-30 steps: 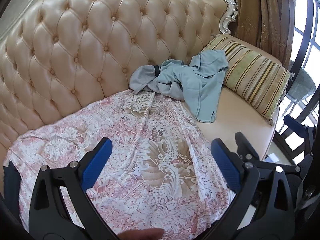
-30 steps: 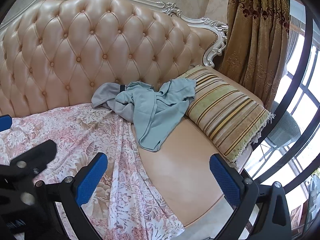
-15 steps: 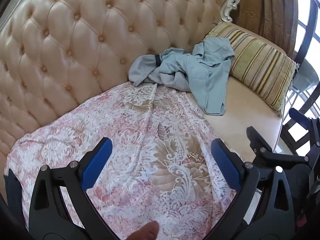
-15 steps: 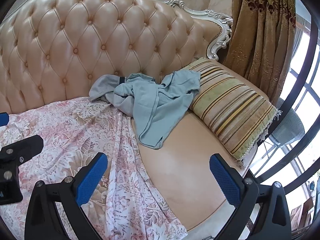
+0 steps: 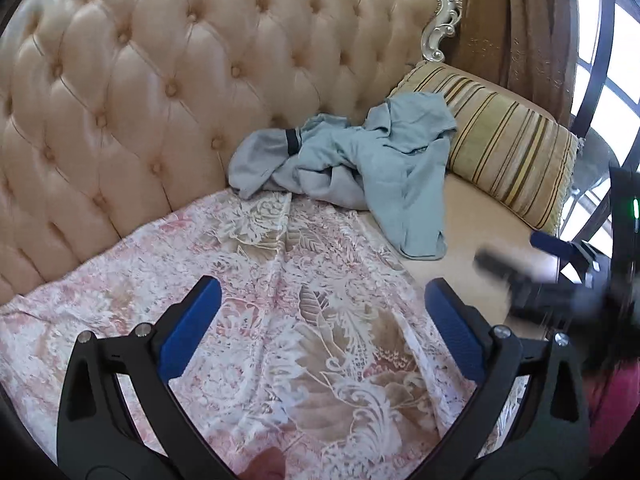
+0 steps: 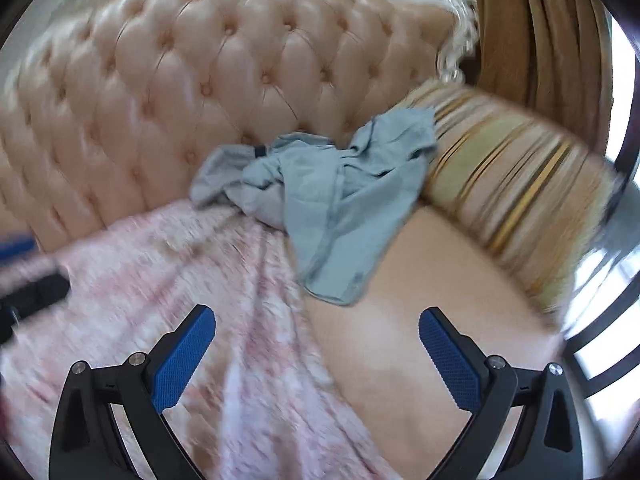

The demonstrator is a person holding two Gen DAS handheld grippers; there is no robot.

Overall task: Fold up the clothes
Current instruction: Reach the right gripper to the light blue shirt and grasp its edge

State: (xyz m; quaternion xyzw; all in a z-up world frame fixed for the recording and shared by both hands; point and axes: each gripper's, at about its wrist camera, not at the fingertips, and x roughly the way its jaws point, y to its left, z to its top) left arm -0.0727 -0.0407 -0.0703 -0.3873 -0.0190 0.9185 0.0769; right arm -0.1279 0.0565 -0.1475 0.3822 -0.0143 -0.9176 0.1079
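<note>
The whole right wrist view is smeared, so the pink flowery cloth (image 6: 168, 276) under the right gripper (image 6: 316, 340) shows no clear pattern. In the left wrist view, a black and blue shape (image 5: 532, 276) to the right of the left gripper (image 5: 320, 312) is too blurry to tell. The bottom edge cuts off a fingertip (image 5: 266, 464).

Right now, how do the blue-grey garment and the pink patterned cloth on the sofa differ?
The blue-grey garment is plain and crumpled in a heap; the pink patterned cloth is floral and spread mostly flat. The garment leans onto the striped cushion; the cloth does not reach it. Neither is held.
</note>
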